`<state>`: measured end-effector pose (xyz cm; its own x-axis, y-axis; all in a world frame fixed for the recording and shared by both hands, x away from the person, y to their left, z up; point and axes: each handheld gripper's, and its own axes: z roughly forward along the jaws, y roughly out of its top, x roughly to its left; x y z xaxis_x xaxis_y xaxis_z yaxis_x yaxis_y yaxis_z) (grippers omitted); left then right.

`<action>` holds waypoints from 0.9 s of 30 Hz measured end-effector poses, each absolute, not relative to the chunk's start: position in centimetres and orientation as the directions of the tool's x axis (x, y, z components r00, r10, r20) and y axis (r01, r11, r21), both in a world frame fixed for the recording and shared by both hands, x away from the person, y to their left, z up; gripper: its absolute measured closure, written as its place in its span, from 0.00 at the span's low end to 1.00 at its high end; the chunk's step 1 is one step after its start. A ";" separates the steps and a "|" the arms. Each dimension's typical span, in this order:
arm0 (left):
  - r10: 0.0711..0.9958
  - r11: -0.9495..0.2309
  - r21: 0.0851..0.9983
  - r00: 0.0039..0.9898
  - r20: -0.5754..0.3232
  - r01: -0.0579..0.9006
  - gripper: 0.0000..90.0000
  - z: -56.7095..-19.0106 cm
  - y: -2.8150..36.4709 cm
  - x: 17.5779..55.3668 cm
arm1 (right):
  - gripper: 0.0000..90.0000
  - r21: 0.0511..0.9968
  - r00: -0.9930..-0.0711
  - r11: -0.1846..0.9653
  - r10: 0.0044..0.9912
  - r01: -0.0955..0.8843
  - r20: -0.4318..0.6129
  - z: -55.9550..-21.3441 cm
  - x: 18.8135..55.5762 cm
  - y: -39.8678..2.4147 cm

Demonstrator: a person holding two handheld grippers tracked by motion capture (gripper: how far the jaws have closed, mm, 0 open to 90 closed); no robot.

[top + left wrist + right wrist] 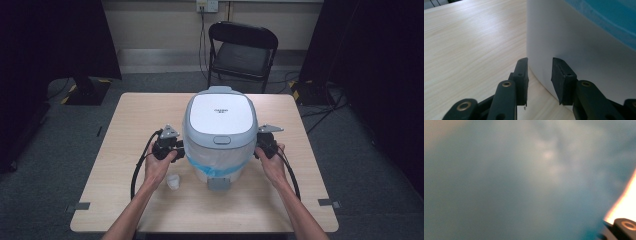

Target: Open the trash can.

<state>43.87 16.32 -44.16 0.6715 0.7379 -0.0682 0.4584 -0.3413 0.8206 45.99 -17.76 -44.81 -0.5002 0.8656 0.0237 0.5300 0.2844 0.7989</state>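
A white and grey rice cooker (pixel 220 135) with its lid down stands at the middle of the wooden table (pixel 130 125); a blue band (pixel 220 168) wraps its lower front. My left gripper (pixel 175 148) is against the cooker's left side. In the left gripper view its jaws (pixel 539 67) stand a little apart with nothing between them, tips at the cooker's white wall (pixel 579 45). My right gripper (pixel 262 145) is tight against the cooker's right side. The right gripper view is a close blur of blue surface (pixel 524 182), with one jaw corner at the bottom right.
A small white object (pixel 173 181) lies on the table near my left wrist. A grey part (pixel 219 183) sticks out at the cooker's front base. A black folding chair (pixel 242 50) stands behind the table's far edge. Cables trail from both grippers toward the near edge.
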 end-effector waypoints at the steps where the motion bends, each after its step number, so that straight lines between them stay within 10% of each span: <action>1: 0.734 -0.332 0.824 0.674 -0.081 0.460 0.73 -44.2 16.4 43.6 | 0.81 0.803 -0.502 0.285 0.865 0.524 0.021 -44.9 45.8 -17.8; 27: 0.728 -0.249 0.850 0.669 -0.152 0.464 0.63 -46.5 18.0 41.0 | 0.75 0.795 -0.554 0.309 0.831 0.521 0.040 -44.2 41.2 -18.1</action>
